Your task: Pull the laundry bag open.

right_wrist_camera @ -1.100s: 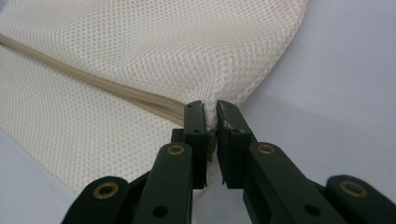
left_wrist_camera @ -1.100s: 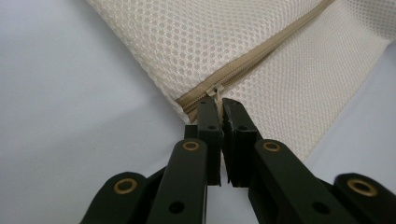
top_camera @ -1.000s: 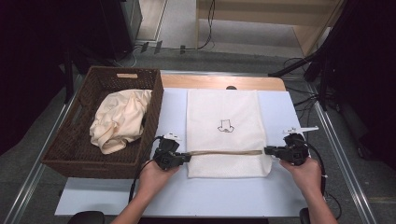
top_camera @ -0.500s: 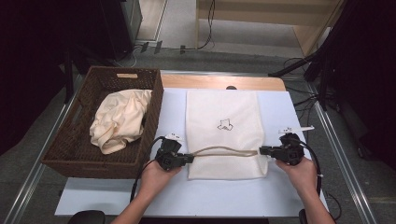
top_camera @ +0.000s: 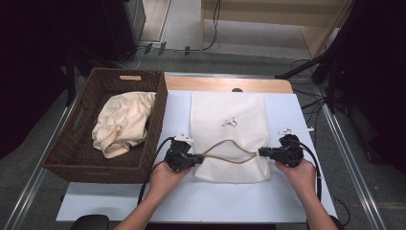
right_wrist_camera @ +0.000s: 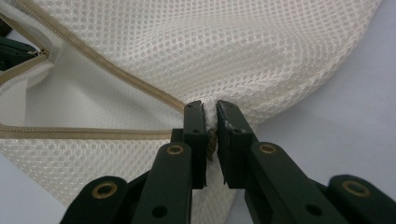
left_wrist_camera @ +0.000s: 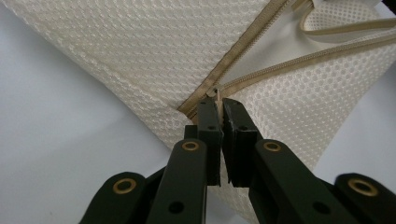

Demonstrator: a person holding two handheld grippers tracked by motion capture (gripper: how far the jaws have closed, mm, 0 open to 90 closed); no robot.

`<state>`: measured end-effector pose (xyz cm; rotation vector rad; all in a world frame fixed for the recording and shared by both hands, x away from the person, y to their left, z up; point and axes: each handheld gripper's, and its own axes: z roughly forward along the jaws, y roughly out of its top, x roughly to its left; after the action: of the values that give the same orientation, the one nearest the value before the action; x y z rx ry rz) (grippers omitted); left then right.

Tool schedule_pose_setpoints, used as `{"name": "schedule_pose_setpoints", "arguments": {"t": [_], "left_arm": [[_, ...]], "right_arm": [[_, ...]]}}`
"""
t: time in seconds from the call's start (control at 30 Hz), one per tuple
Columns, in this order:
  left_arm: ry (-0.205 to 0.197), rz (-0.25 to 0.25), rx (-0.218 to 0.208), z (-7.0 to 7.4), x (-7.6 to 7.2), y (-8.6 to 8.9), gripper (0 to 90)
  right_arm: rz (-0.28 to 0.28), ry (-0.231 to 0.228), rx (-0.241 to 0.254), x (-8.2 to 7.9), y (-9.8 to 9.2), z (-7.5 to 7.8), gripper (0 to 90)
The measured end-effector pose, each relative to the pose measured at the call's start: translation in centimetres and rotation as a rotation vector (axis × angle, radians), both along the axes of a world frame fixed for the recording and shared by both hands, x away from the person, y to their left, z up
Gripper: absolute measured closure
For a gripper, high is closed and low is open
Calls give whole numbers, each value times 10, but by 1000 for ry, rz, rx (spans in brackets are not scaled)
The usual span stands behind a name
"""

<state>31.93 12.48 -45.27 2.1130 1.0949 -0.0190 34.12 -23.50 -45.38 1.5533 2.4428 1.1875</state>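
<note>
A white mesh bag (top_camera: 229,108) lies flat on the white table (top_camera: 215,201), with its tan zipper (top_camera: 230,152) running across the near end. My left gripper (top_camera: 194,157) is shut on the zipper's left end, and my right gripper (top_camera: 262,152) is shut on its right end. Between them the zipper mouth bows open in a wavy loop. In the left gripper view the jaws (left_wrist_camera: 218,105) pinch the zipper's corner on the mesh (left_wrist_camera: 140,56). The right gripper view has its jaws (right_wrist_camera: 210,106) clamped on the mesh edge (right_wrist_camera: 233,46) where the zipper tape (right_wrist_camera: 93,56) ends.
A dark wicker basket (top_camera: 72,158) stands at the table's left with a crumpled cream cloth (top_camera: 122,122) inside. A wooden strip (top_camera: 225,84) borders the table's far edge. Metal rails run along both sides, and cables lie on the floor beyond.
The right gripper has moved left toward the left one. The zipper line, nearly straight before, now bows apart and the bag's mouth gapes.
</note>
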Motion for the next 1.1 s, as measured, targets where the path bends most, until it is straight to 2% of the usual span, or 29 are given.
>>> {"name": "schedule_pose_setpoints", "arguments": {"t": [0.13,0.27,0.37,0.4,0.5,0.57,0.63,0.73,0.83,1.1], "left_arm": [[-10,5,18,-6,5,-1,864],[-22,1,-4,-9,7,-1,862],[-33,1,9,-8,5,-3,843],[-36,-10,24,-7,4,-2,820],[-37,-4,28,-3,3,0,733],[-30,4,10,-1,3,1,666],[-25,-1,8,2,1,2,589],[-35,-17,2,7,-2,3,471],[-43,-30,-23,12,-3,4,399],[-48,-57,-44,23,-10,7,343]], "right_arm": [[3,0,5,6,6,-3,830],[9,-10,0,11,8,-8,822],[30,-20,-27,13,9,-11,805],[34,-24,-38,13,9,-11,792],[33,-51,-83,10,8,-7,734],[10,-47,-73,9,6,-5,656],[0,-53,-59,8,3,-3,594],[-5,-78,-58,5,1,1,521],[-1,-100,-46,3,1,4,484],[27,-154,-7,-3,5,11,419]]}}
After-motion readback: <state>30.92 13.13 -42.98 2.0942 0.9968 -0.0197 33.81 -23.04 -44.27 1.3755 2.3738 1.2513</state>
